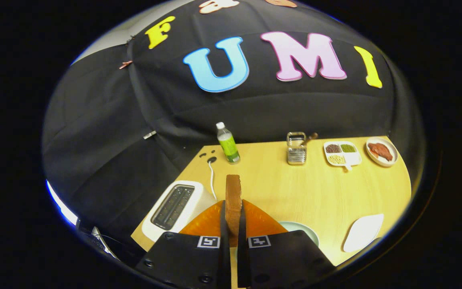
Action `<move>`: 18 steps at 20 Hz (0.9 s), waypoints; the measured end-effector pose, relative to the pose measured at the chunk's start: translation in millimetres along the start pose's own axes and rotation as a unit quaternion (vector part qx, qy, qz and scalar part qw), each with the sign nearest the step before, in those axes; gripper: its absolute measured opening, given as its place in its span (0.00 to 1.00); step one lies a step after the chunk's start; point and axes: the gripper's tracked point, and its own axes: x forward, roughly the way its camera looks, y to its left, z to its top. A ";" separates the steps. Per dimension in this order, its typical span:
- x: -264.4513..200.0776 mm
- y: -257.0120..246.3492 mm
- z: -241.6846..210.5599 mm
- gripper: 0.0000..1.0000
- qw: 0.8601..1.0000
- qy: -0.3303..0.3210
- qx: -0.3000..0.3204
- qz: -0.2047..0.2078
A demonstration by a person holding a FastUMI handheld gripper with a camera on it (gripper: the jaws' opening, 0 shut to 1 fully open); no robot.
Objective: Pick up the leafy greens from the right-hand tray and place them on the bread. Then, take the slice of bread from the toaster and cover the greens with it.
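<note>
Upright between the two fingers of the gripper (233,224), a slice of bread (233,196) stands on edge, both fingers pressed flat against its faces, lifted above the wooden table (315,188) just beside the white toaster (177,206). Judging by its look, the slice is light, fairly stiff yet crumbly, so a gentle pinch across its broad faces near the lower middle suits it best.

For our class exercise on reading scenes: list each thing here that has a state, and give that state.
Gripper: jaws shut on the brown bread slice.
Brown bread slice: held upright on edge, lifted clear of the toaster.
White two-slot toaster: slots look empty.
Green-labelled plastic bottle: upright, capped.
</note>
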 end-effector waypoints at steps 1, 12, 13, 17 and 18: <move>1.0 -8.6 -9.8 0.11 1.000 0.010 0.009 -0.005; 19.6 -46.8 -87.2 0.11 0.993 0.086 0.079 -0.021; 20.6 -48.5 -90.5 0.11 0.992 0.092 0.081 -0.023; 24.8 -65.3 -97.9 0.11 0.992 0.100 0.066 -0.044; 24.2 -71.8 -99.2 0.12 0.991 0.102 0.061 -0.053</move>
